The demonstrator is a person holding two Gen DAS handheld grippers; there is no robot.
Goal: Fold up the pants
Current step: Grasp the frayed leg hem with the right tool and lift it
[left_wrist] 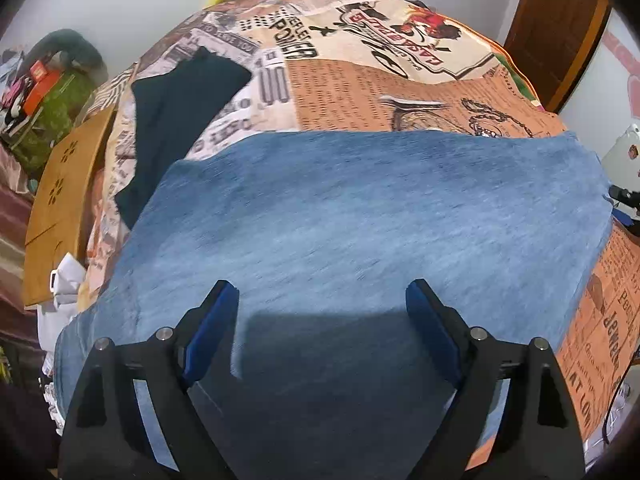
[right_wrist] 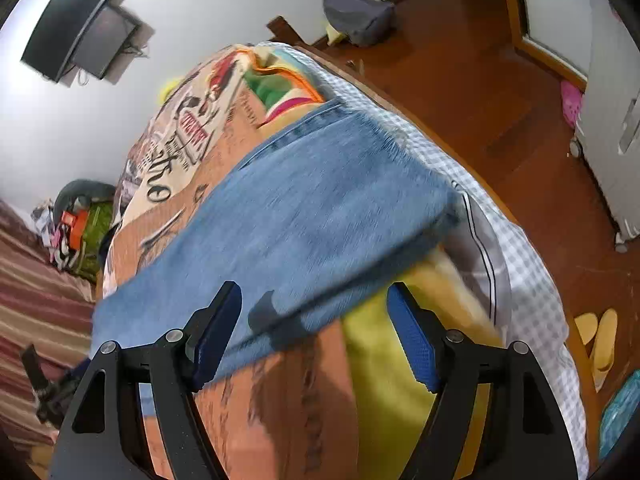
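1. Left wrist view: left gripper (left_wrist: 322, 300) with fingers spread wide, nothing between them, above the blue denim pants (left_wrist: 360, 216) lying flat on the bed (left_wrist: 400, 88).
2. Right wrist view: right gripper (right_wrist: 314, 312) parted and empty; the pants (right_wrist: 312, 208) reach the bed's (right_wrist: 288, 400) right edge, apparently folded, though blurred.

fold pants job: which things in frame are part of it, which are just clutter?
In the job:
- blue jeans, spread on the printed bedspread
- left gripper, open over the jeans
- right gripper, open at the jeans' edge

Lying about:
- dark garment
- grey bag on the floor
- yellow slippers
- wall screen
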